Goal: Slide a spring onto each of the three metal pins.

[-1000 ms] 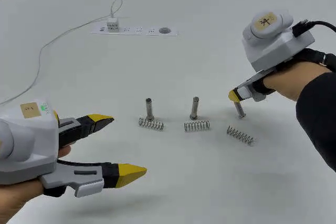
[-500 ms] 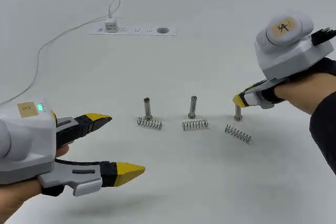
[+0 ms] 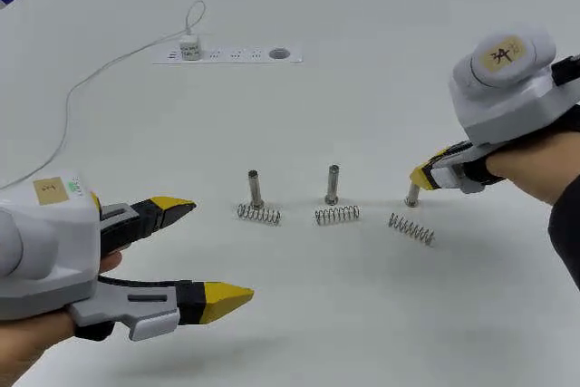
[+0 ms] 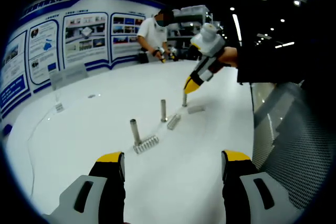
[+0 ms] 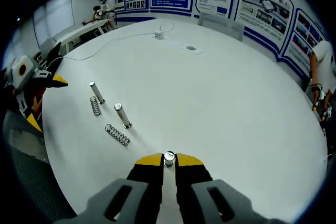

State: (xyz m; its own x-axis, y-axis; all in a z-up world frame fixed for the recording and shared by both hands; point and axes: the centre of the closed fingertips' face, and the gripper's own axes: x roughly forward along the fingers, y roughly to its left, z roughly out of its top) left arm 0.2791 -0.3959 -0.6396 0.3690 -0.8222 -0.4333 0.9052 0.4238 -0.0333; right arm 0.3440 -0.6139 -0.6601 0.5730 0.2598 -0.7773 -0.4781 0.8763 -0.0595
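Three metal pins stand in a row on the white table: left pin (image 3: pixel 255 189), middle pin (image 3: pixel 333 185), right pin (image 3: pixel 412 194). A loose spring lies in front of each: (image 3: pixel 259 215), (image 3: pixel 337 216), (image 3: pixel 411 229). My right gripper (image 3: pixel 424 176) is shut on the top of the right pin (image 5: pixel 168 157), which leans slightly. In the right gripper view the other two pins (image 5: pixel 122 115) (image 5: pixel 97 93) stand to the left with springs (image 5: pixel 117 134) beside them. My left gripper (image 3: pixel 222 249) is open at the near left, holding nothing, its fingertips (image 4: pixel 110 157) aimed at the left pin (image 4: pixel 135 131).
A white power strip (image 3: pixel 227 54) with a plugged-in adapter and a cable (image 3: pixel 68 101) lies at the far side of the table. A person (image 4: pixel 154 32) works at another bench in the background. Bare table surrounds the pins.
My right gripper has shifted a little to the right at the top of the right pin, whose base stays in place. The left gripper has not moved.
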